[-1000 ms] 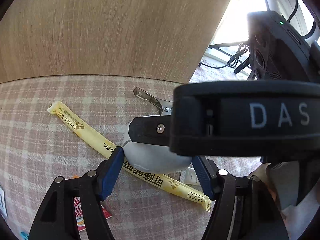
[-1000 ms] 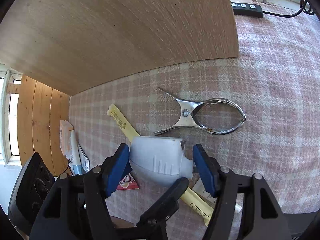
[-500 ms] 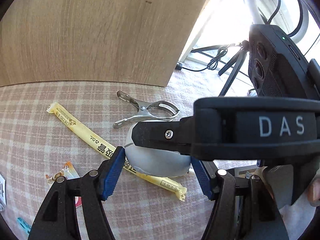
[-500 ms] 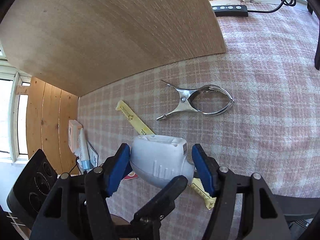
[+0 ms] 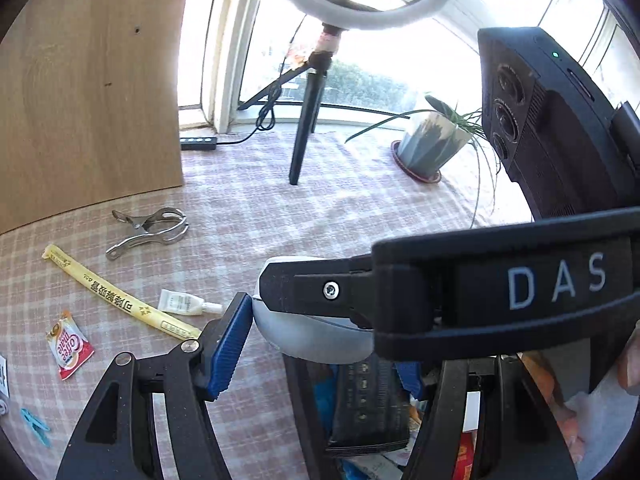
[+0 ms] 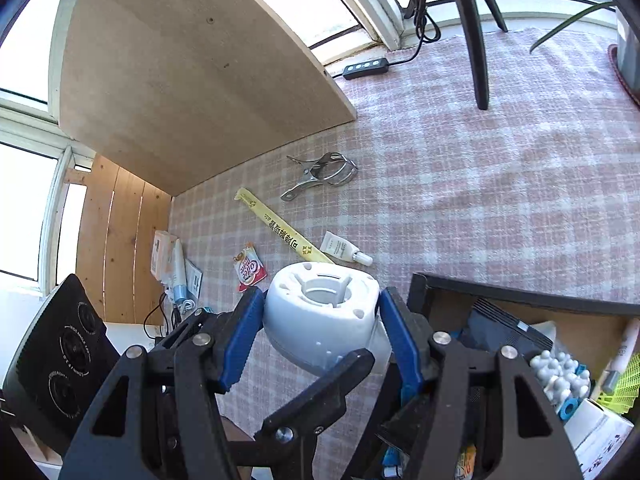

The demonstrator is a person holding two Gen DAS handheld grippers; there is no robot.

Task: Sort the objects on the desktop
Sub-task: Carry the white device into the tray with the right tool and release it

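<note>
Jaws of both grippers pinch one white plastic device between blue pads.

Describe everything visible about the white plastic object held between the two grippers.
The white plastic object is a rounded, glossy moulded housing, pale grey-white. Its upward face shows a round central recess with radial ribs, a slot and small holes. It is held off the checked tablecloth, near the edge of a black-rimmed box. The right gripper clamps it between blue pads; the left gripper also grips it from the opposite side.
</note>
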